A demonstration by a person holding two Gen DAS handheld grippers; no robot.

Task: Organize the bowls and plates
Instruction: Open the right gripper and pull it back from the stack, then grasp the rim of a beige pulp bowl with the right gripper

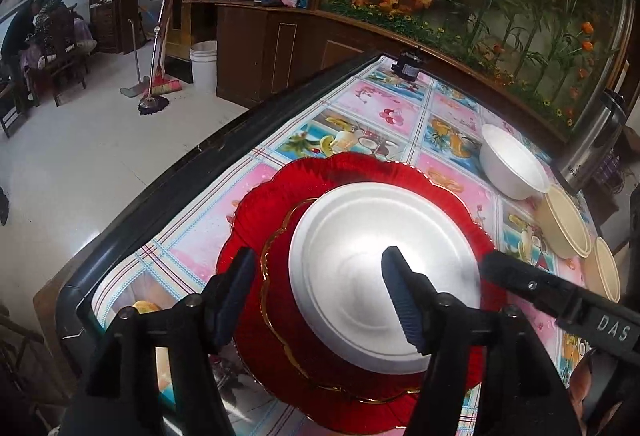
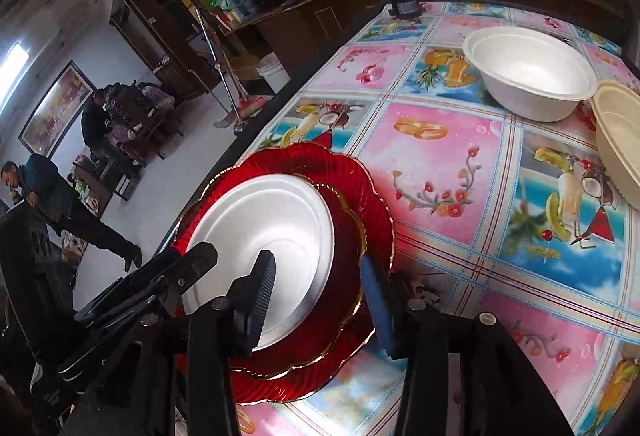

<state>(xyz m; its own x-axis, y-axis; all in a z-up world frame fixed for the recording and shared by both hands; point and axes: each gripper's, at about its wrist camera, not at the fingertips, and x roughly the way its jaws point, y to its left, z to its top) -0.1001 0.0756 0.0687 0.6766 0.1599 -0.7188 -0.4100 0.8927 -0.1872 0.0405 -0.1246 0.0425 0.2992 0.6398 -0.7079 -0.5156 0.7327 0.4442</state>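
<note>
Plates are stacked near the left edge of the table (image 1: 120,232), which is covered with a fruit-pattern tablecloth (image 2: 440,176). At the bottom lies a large red plate (image 1: 360,168) with a scalloped rim, on it a smaller red plate (image 1: 288,316) with a gold edge, and on top a white foam plate (image 1: 360,260).

The left gripper (image 1: 324,296) hangs just above this stack with its jaws spread; the left finger is over the red rims and the right finger is over the white foam plate. It holds nothing. The right gripper (image 2: 320,300) is also spread wide and holds nothing. In the right wrist view one of its fingers stands over the white foam plate and the other over the outer side of the red rims. Whether the fingers touch the plates, I cannot tell. In the left wrist view the right gripper comes in from the right side, with the letters "DAS" on its body.

Farther on the table, well apart from the stack, stands a white foam bowl (image 2: 532,72). Just beside it is a beige bowl (image 2: 620,140), and the left wrist view shows a second beige bowl (image 1: 608,268) near it. A small dark jar (image 2: 404,4) stands at the far edge of the table.
</note>
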